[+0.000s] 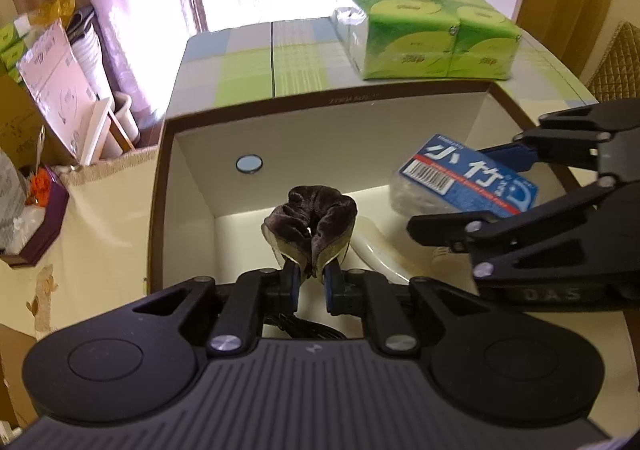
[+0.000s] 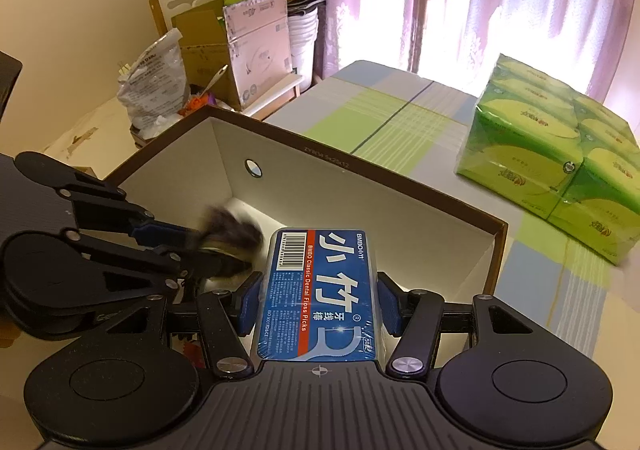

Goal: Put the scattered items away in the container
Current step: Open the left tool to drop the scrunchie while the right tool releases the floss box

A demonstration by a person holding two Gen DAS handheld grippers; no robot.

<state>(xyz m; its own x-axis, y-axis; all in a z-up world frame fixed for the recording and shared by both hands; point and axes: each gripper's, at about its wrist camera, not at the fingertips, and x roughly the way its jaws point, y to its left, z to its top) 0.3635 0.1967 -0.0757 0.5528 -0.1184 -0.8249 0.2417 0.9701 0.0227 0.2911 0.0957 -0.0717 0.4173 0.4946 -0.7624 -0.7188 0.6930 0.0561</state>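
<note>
An open cardboard box (image 1: 320, 100) (image 2: 360, 174) with a brown rim and white inside stands on the table. My left gripper (image 1: 312, 282) (image 2: 192, 250) is shut on a dark brown fuzzy scrunchie (image 1: 316, 214) (image 2: 236, 234) and holds it over the box's inside. My right gripper (image 2: 320, 306) (image 1: 460, 190) is shut on a blue floss pick pack (image 2: 320, 290) (image 1: 468, 178), gripped by its long sides, also above the box, to the right of the scrunchie. A white item (image 1: 372, 246) and a black cable (image 1: 304, 326) lie on the box floor, partly hidden.
A green multipack of tissues (image 1: 424, 30) (image 2: 560, 178) sits on the plaid tablecloth (image 1: 248, 62) behind the box. Left of the table are cardboard cartons (image 2: 256, 50), a plastic bag (image 2: 156, 86) and a purple box (image 1: 40, 218). A quilted chair back (image 1: 616, 62) is at the right.
</note>
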